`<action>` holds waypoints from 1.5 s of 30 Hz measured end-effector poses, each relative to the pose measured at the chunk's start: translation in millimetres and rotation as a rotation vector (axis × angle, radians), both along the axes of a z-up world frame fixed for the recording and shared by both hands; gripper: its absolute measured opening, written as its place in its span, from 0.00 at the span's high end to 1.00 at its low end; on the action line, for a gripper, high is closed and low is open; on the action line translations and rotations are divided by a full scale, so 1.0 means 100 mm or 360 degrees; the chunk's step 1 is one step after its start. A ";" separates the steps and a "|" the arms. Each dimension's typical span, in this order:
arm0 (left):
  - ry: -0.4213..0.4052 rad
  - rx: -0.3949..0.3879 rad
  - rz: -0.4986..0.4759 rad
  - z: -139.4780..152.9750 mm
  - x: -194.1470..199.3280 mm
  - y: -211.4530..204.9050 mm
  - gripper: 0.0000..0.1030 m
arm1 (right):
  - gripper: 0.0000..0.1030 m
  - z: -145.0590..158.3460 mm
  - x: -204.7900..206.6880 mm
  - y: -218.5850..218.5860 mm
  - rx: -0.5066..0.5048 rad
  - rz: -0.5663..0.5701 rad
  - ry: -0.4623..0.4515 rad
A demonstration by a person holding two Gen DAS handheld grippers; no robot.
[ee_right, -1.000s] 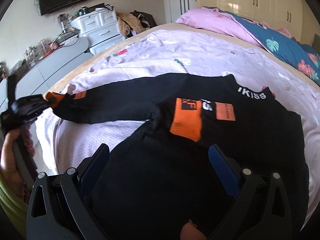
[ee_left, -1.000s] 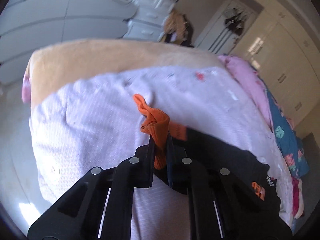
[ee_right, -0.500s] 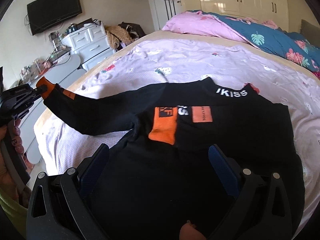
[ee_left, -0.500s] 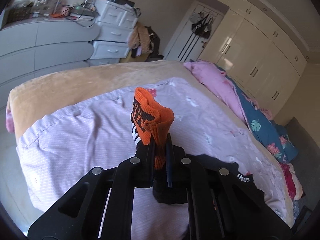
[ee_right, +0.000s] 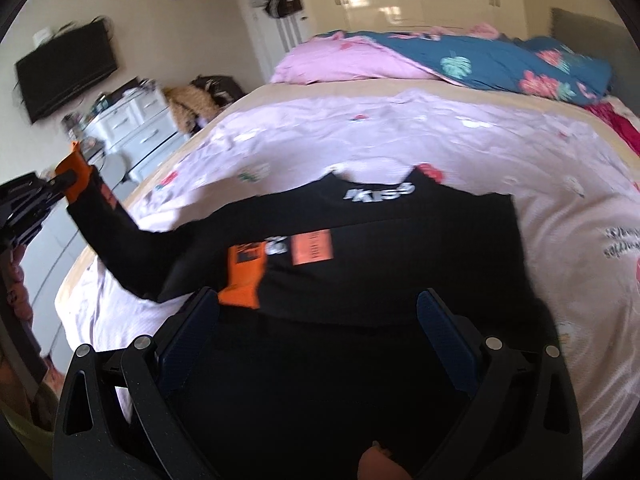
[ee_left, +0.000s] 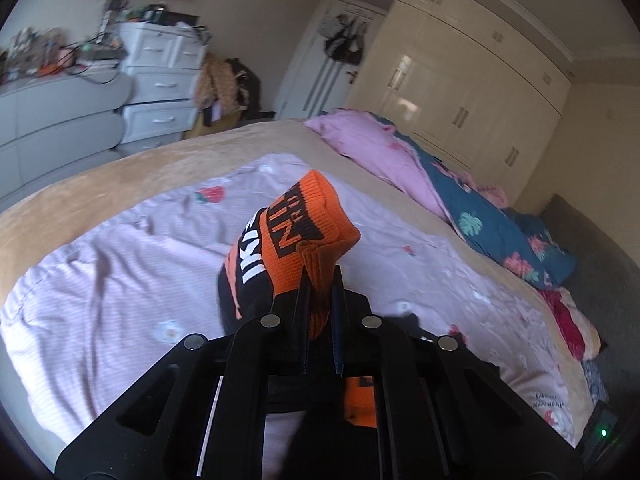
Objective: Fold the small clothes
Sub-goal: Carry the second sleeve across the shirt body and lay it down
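Observation:
A small black sweater [ee_right: 384, 264] with orange patches lies flat on the pale pink sheet [ee_right: 400, 136]. One sleeve is folded across its chest, its orange cuff [ee_right: 244, 276] on the body. My left gripper [ee_left: 320, 280] is shut on the other sleeve's orange cuff [ee_left: 296, 232] and holds it up in the air. In the right wrist view that gripper [ee_right: 60, 182] shows at the far left with the black sleeve [ee_right: 120, 248] stretched up to it. My right gripper [ee_right: 316, 312] is open and empty, low over the sweater's lower half.
A pink and teal floral duvet [ee_right: 460, 60] is bunched along the far side of the bed. White drawers [ee_left: 160, 80] and a grey cabinet [ee_left: 52, 128] stand beyond the bed's foot. Wardrobes [ee_left: 460, 100] line the wall.
My left gripper has lifted the orange cuff higher off the bed and carried the sleeve upward. The right gripper has stayed open over the sweater and shifted a little.

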State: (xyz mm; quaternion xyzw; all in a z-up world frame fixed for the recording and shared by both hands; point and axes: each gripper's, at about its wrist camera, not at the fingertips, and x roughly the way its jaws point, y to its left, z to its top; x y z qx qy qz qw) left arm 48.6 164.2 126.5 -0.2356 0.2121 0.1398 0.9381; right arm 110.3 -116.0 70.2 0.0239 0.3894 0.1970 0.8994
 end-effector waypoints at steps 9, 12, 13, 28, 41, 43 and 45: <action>0.0027 0.0039 -0.0233 0.01 0.34 -0.58 0.97 | 0.04 -0.02 0.17 -0.65 -0.0100 -0.0261 -0.0079; 0.0031 0.0032 -0.0299 -0.02 0.41 -0.73 0.97 | 0.04 -0.05 0.21 -0.82 -0.0094 -0.0315 -0.0080; 0.0033 0.0026 -0.0320 -0.03 0.44 -0.77 0.97 | 0.04 -0.05 0.23 -0.86 -0.0083 -0.0326 -0.0076; 0.0130 0.0008 -0.0644 -0.39 0.70 -1.48 0.97 | 0.04 -0.11 0.32 -1.38 0.0043 -0.0514 -0.0003; 0.0363 -0.0038 -0.0894 -0.91 0.87 -1.92 0.97 | 0.04 -0.11 0.32 -1.58 0.0087 -0.0611 0.0026; 0.0410 -0.0043 -0.0946 -1.00 0.88 -1.99 0.97 | 0.04 -0.13 0.33 -1.59 0.0105 -0.0620 0.0040; 0.0454 -0.0048 -0.0986 -1.09 0.89 -2.05 0.96 | 0.04 -0.15 0.34 -1.60 0.0124 -0.0625 0.0057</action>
